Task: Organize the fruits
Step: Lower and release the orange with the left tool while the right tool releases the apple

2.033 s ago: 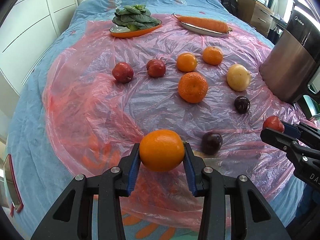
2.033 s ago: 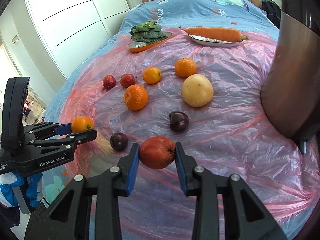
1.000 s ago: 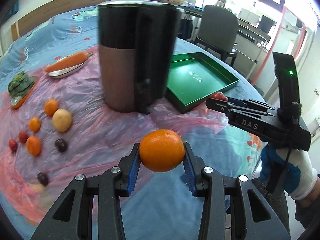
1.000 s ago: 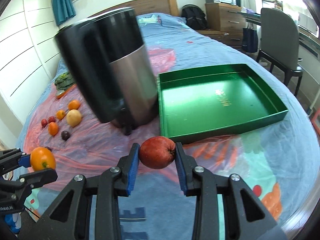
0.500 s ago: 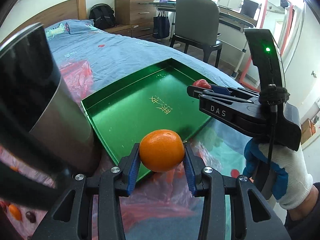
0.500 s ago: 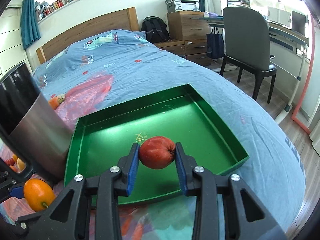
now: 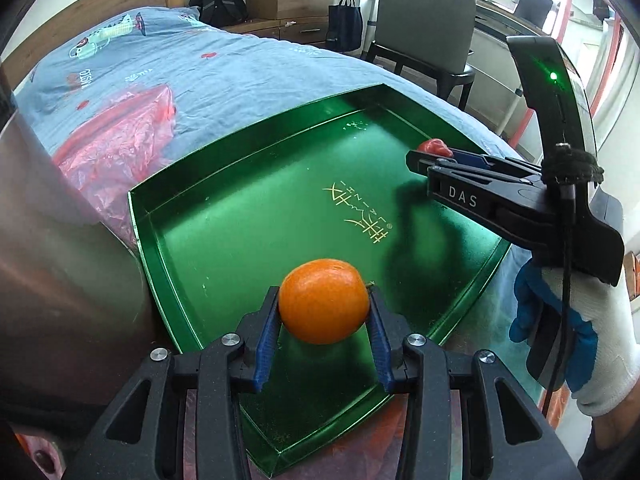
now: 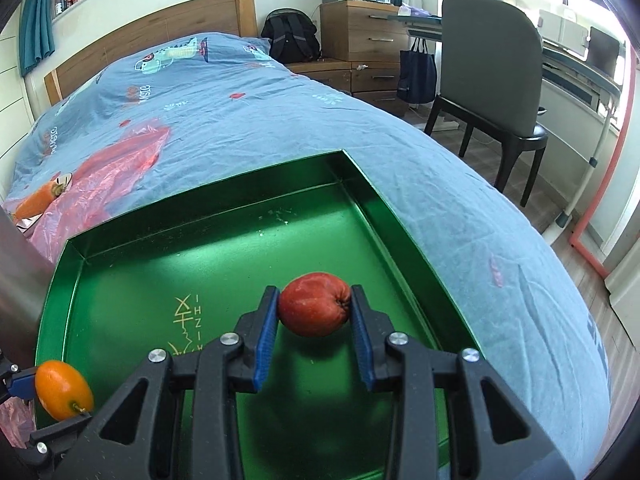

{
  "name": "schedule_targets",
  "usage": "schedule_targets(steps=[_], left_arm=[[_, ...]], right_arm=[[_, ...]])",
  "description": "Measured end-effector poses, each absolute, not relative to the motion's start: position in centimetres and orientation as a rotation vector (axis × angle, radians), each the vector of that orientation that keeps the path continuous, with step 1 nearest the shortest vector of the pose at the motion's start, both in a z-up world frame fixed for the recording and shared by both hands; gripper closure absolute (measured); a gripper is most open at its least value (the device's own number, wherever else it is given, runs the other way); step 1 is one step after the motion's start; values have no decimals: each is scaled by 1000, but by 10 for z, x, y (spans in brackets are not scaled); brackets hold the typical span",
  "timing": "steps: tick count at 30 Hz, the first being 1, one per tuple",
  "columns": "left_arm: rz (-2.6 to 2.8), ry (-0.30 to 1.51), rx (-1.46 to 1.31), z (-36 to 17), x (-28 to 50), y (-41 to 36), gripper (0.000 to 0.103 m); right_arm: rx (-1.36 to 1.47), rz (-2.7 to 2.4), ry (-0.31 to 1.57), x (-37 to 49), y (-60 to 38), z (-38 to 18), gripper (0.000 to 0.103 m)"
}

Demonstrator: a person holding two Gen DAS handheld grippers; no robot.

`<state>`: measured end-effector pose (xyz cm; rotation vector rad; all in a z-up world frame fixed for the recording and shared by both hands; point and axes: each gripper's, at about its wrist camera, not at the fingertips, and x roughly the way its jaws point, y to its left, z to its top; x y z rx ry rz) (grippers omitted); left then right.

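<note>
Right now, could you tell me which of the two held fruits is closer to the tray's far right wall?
The red fruit, in the right tool. It hangs near that wall, while the orange in the left tool hangs over the tray near its front edge.

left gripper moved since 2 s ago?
Yes. The left gripper, shut on the orange, went from over the pink sheet to over the green tray.

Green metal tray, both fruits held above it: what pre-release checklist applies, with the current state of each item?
1. Left gripper clamped on the round orange fruit: ok.
2. Right gripper clamped on the red apple-like fruit: ok.
3. Both fruits over the green metal tray: ok.
4. Tray floor bare beneath them: ok.
5. Grippers apart from each other: ok.
6. Fruits low enough to release without rolling: cannot tell.
</note>
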<state>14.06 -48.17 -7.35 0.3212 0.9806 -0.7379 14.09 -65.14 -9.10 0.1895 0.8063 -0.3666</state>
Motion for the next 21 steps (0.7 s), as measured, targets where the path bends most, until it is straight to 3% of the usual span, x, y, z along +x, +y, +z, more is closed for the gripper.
schedule_targets(steps=[15,18,20,21], left_arm=[[-745,1036,311,-90,146,-480,67],[-730,1019,323,-87,144,-481,67],[-729,1009,324,-83,142,-480,66],[-728,1003,323,-80,140,-479,66]], right_arm=[[153,-404,853,152,-647,-102,92],[154,-416,858,152,-647,-101,72],[148,-422,852,150,-645,-98,52],[151,-423,846,148,-645,-96,49]])
